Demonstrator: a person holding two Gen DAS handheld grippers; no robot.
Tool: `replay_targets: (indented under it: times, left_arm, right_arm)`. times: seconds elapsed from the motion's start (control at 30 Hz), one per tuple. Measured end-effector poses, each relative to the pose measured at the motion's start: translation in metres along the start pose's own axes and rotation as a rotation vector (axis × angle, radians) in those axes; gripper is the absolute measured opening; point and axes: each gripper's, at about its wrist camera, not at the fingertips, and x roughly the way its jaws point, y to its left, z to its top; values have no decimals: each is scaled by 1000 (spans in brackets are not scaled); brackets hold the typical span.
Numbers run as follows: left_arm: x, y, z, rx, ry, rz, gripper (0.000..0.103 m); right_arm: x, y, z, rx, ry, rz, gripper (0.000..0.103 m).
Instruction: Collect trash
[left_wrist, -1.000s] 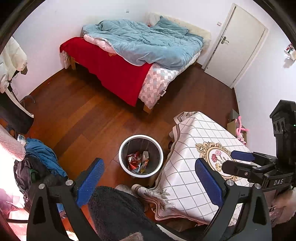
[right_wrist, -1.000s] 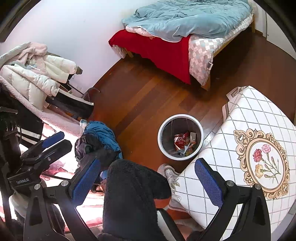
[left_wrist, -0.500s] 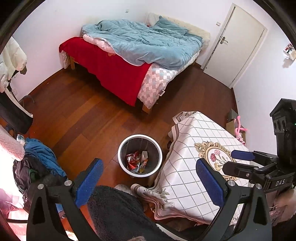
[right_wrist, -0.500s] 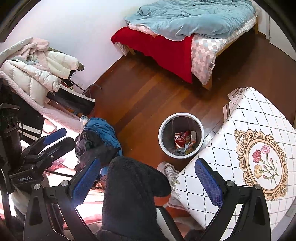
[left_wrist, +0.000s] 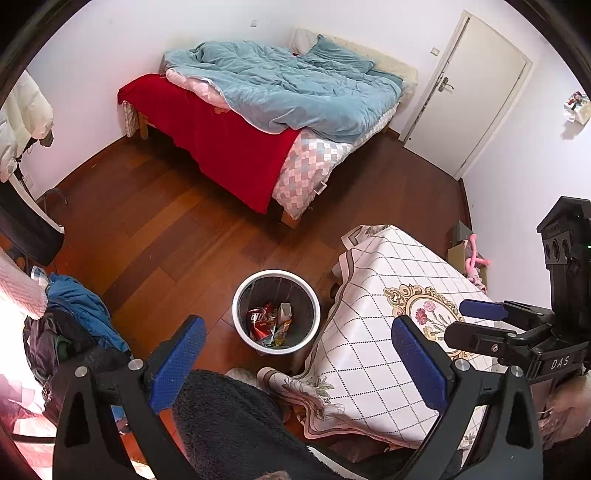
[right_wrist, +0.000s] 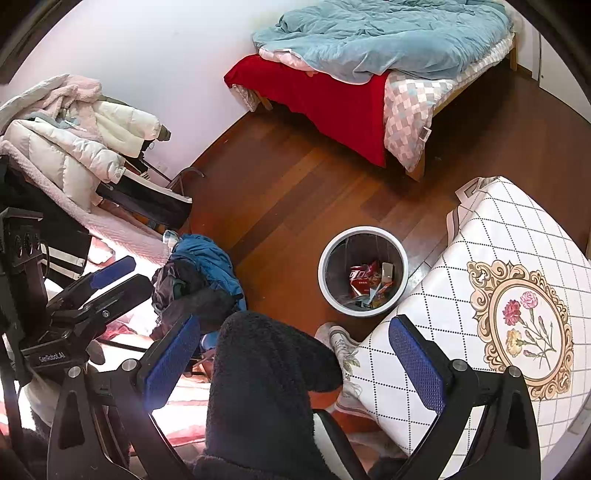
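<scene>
A white-rimmed round trash bin (left_wrist: 276, 311) stands on the wood floor beside the table; it also shows in the right wrist view (right_wrist: 364, 271). Red wrappers and other trash (left_wrist: 269, 325) lie in its bottom, also seen from the right wrist (right_wrist: 369, 282). My left gripper (left_wrist: 297, 363) is open and empty, held high above the bin. My right gripper (right_wrist: 293, 362) is open and empty too, above the floor near the bin. Each gripper shows in the other's view: the right one (left_wrist: 484, 319) over the table, the left one (right_wrist: 110, 278) at the left.
A table with a white checked cloth (left_wrist: 373, 332) stands right of the bin. A bed (left_wrist: 258, 110) fills the far side and a door (left_wrist: 469, 88) is at the back right. Clothes lie piled at the left (right_wrist: 199, 277). My dark-trousered leg (right_wrist: 266, 387) is below.
Both views have drifted slightly; the bin sits a little higher in each frame. Both grippers stay open and empty.
</scene>
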Motion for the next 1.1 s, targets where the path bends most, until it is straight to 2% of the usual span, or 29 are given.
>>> replay_targets:
  times: [1.1]
  left_arm:
    - [-13, 0, -1, 4, -18, 0, 103]
  right_arm:
    - [-4, 10, 6, -15, -8, 1, 103]
